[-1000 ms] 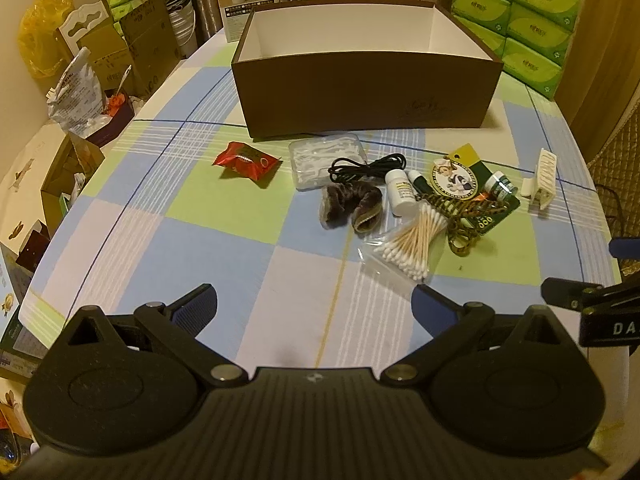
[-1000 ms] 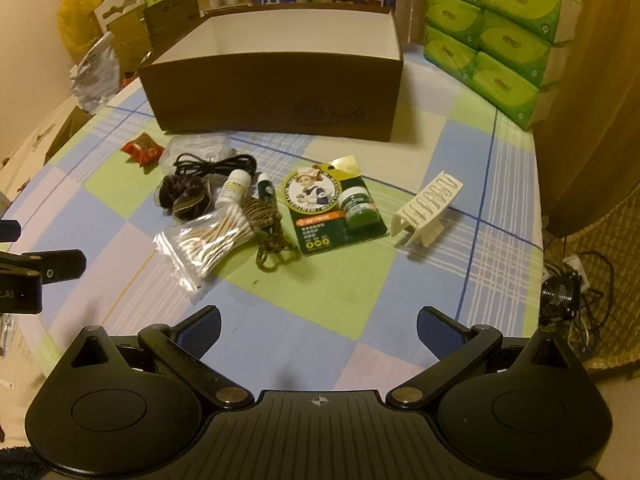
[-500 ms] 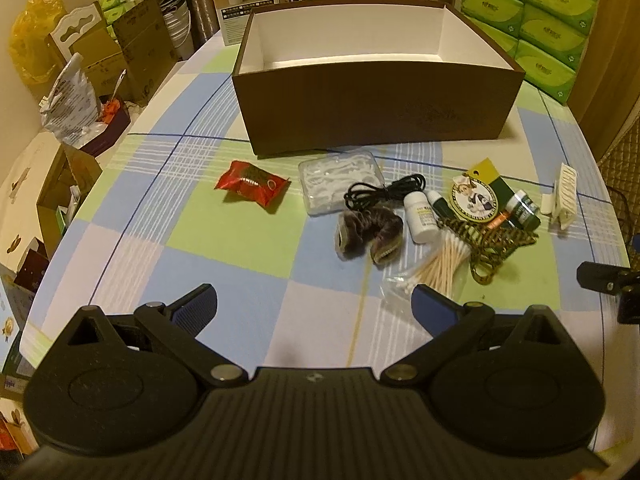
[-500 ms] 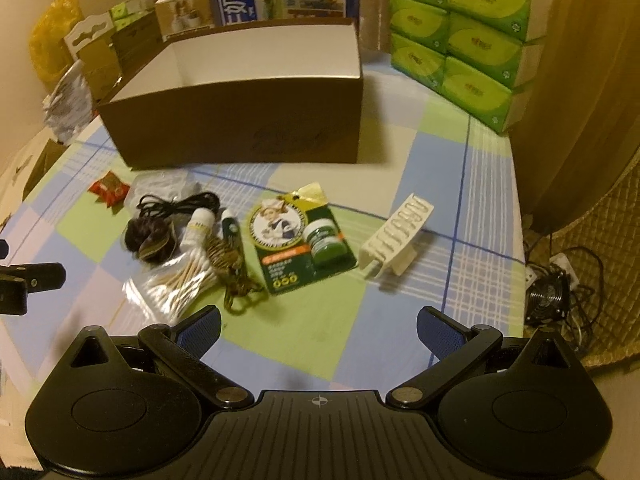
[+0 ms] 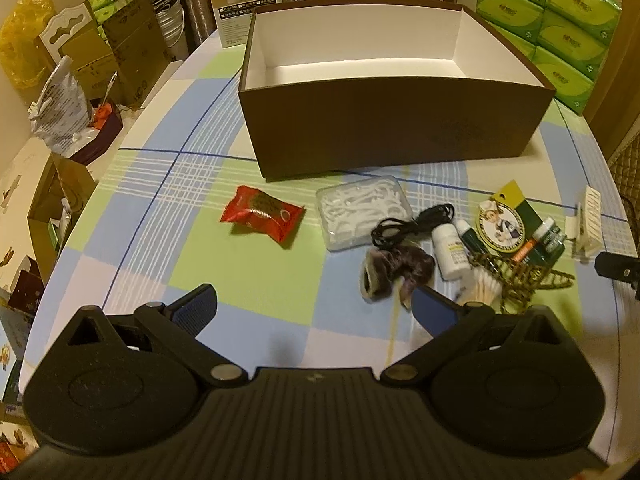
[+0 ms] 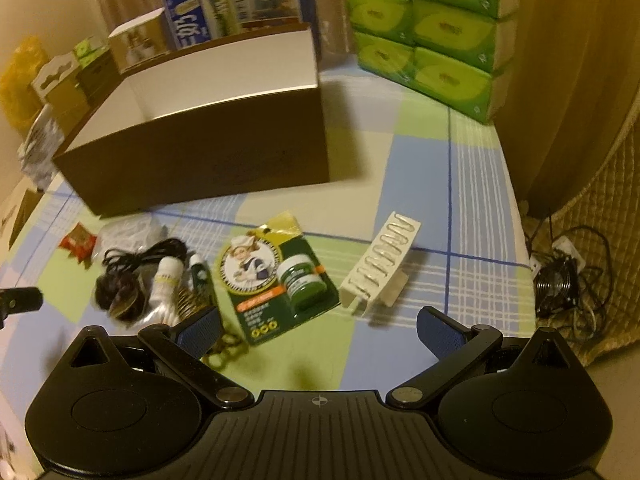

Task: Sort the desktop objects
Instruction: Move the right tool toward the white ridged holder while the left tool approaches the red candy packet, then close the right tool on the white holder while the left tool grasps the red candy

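Right gripper (image 6: 318, 326) open above carded green jar (image 6: 302, 282); print unreadable.

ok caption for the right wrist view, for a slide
Right gripper open above the green balm card and white rack, empty brown box behind.

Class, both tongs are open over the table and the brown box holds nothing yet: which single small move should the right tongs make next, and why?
Probably lower the right tongs onto the green carded jar pack. It lies just ahead between the open fingers, flat on the tablecloth, and the brown box behind it looks empty. The white rack beside it is another option.
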Available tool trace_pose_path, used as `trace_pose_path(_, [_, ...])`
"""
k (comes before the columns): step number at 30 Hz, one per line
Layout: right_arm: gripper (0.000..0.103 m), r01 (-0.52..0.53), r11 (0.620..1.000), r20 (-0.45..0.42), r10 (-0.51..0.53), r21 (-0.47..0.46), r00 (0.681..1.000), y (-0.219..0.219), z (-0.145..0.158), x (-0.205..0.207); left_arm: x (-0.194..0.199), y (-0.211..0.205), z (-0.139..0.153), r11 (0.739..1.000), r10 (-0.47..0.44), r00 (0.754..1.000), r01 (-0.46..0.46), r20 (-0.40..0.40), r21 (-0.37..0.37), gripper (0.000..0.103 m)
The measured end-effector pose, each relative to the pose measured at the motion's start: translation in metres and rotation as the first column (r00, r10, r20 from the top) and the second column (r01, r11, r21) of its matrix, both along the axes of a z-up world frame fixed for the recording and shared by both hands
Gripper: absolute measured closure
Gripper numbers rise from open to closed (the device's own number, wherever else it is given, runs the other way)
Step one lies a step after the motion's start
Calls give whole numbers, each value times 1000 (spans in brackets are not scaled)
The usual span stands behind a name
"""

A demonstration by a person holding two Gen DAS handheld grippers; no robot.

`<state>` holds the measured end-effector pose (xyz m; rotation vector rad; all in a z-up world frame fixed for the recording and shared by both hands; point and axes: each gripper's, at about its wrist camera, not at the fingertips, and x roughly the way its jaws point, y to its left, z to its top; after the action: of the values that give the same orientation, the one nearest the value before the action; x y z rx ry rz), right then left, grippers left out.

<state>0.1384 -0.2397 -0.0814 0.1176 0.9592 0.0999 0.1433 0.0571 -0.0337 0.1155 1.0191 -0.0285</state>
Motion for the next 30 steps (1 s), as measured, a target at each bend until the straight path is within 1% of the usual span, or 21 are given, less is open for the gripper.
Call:
trace_pose_path(4, [2,30,1000,7,-30,-3,1000,-4,-7,9,12,8,-5,1000,-4,1000,4,-7,-15,1])
trace_pose_path(12, [2,95,995,15,-94,-42,995,-9,-18,28,37,22,-17,1000,-11,1000,11,-18,-28,1])
trace_pose_path(13, [4,100,994,16,-99,-48,995,-9,-19,31,40,23,-19,999,-15,1000,15,-16,-32,1])
trace_pose_path(14, [8,102,993,18,-102,-53,995,-9,-21,33,43,25,-20,999,-20,1000,19,-15,-37,1])
trace_pose_path(15, [15,102,993,15,-102,-58,995,-9,-23,36,47,27,-22,999,-22,1000,21,-15,-43,1])
trace_pose_path(16, [18,105,992,9,-104,-66,995,-9,-26,39,50,28,-23,999,-22,1000,22,-12,-47,1])
trace_pose_path(17, [20,109,991,3,-109,-74,994,-9,-29,42,53,30,-25,999,-24,1000,23,-9,-49,1])
trace_pose_path(22, [37,136,987,-9,-138,-91,990,-12,-40,53,66,35,-32,998,-33,999,33,-2,-46,1])
trace_pose_path(23, [38,141,985,-14,-143,-95,990,-13,-42,55,68,37,-33,998,-35,999,35,-3,-47,1])
trace_pose_path(26, [47,148,983,-35,-152,-105,988,-15,-49,60,72,40,-38,998,-40,999,40,-5,-44,1])
trace_pose_path(29, [63,141,984,-56,-148,-107,987,-16,-53,62,77,43,-42,998,-49,999,49,-3,-35,1])
trace_pose_path(30, [73,137,985,-65,-144,-103,987,-17,-55,62,78,44,-44,998,-55,999,54,-2,-30,1])
